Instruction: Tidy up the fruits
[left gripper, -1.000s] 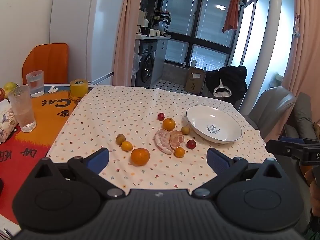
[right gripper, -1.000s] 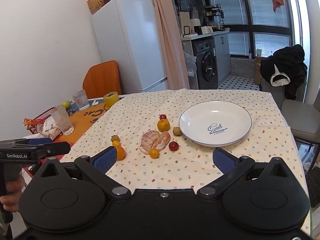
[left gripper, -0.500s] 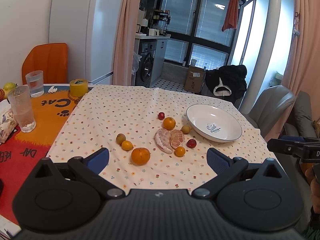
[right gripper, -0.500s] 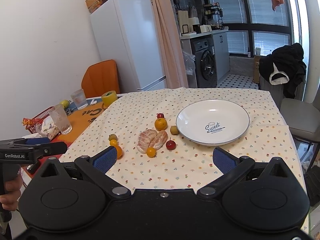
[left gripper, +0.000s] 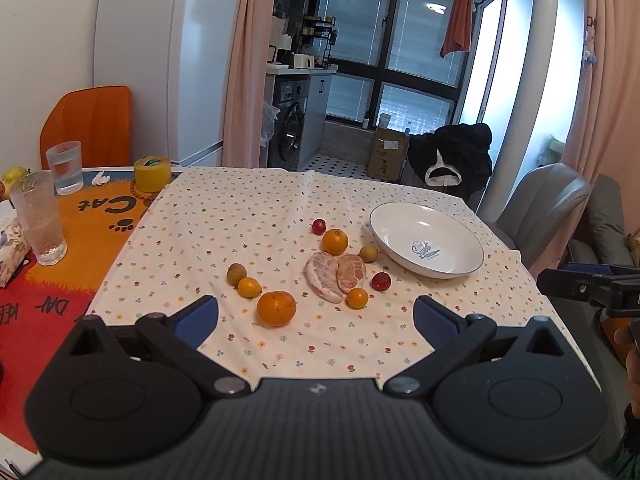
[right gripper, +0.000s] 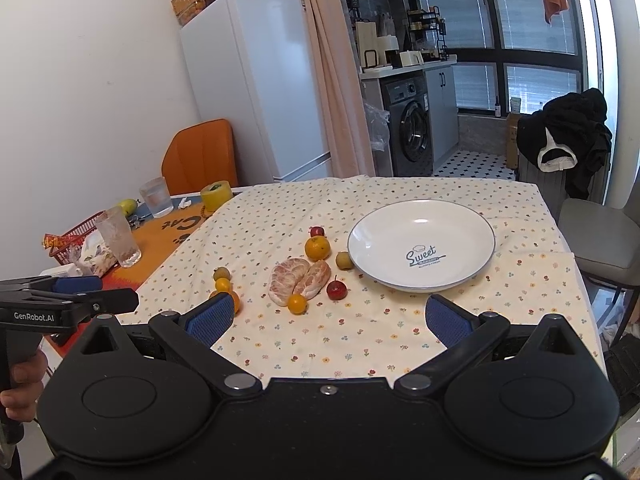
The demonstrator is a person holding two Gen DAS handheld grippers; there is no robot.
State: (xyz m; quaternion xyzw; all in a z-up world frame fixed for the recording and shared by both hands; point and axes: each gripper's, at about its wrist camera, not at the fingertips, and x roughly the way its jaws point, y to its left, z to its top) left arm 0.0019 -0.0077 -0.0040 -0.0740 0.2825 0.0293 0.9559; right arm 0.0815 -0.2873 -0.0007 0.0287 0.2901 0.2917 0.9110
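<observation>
Left wrist view: the left claw (left gripper: pixel 316 312) is spread wide and holds nothing, poised above the near edge of the desk (left gripper: pixel 240 216). Directly ahead of its fingers lies the large orange (left gripper: pixel 276 308); beyond it and to the right sit the two peeled citrus halves (left gripper: pixel 335 271), and farther right the white plate (left gripper: pixel 427 245), which is empty. Right wrist view: the right claw (right gripper: pixel 328 316) is likewise wide and empty. The peeled halves (right gripper: pixel 300 276) lie ahead and slightly left, with a small red fruit (right gripper: pixel 336 289) just beside them; the plate (right gripper: pixel 421 245) lies ahead to the right. Handling judgement: the whole round fruits appear firm, light and prone to rolling, so grip each across its widest part. The peeled halves are likely soft and moist; close gently across the thick middle to avoid crushing.
</observation>
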